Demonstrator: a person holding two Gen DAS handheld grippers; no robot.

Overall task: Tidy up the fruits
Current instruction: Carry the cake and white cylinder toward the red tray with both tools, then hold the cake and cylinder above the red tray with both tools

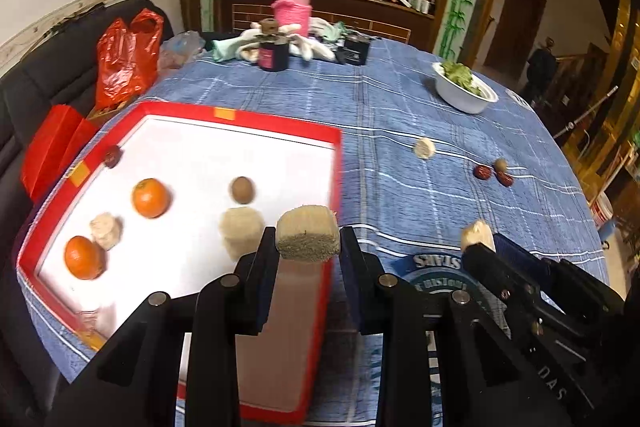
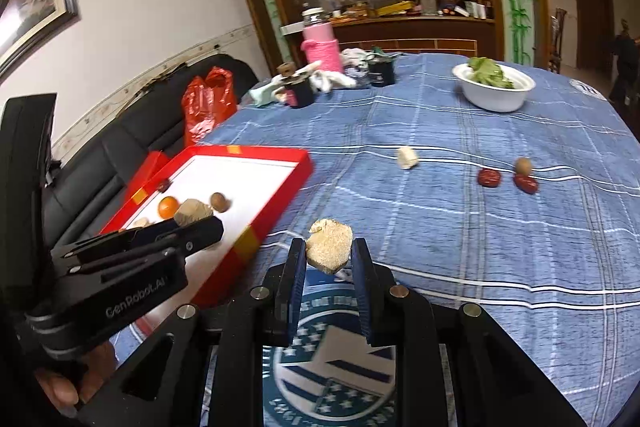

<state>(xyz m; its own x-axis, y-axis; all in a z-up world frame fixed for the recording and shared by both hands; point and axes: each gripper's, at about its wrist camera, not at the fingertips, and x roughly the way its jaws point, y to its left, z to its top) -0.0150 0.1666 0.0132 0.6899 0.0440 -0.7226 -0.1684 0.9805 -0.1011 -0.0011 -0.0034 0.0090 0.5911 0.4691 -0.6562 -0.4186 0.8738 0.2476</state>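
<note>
Pinched between left gripper [image 1: 308, 243] jaws: a pale chunk [image 1: 307, 234], hovering at the red tray [image 1: 280, 125] edge, likely for dropping among oranges [image 1: 150, 197]. Right gripper [image 2: 329, 251] jaws clamp another piece [image 2: 329, 246] over the table [image 2: 500, 235]; dates [image 2: 489, 178] left.

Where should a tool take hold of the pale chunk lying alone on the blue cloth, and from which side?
Grip the pale chunk across its two short flat sides, coming from above. It lies low and blocky on the tablecloth, apart from the dates and the white bowl, so nothing crowds a downward approach. Both tools already hold similar pieces.
</note>
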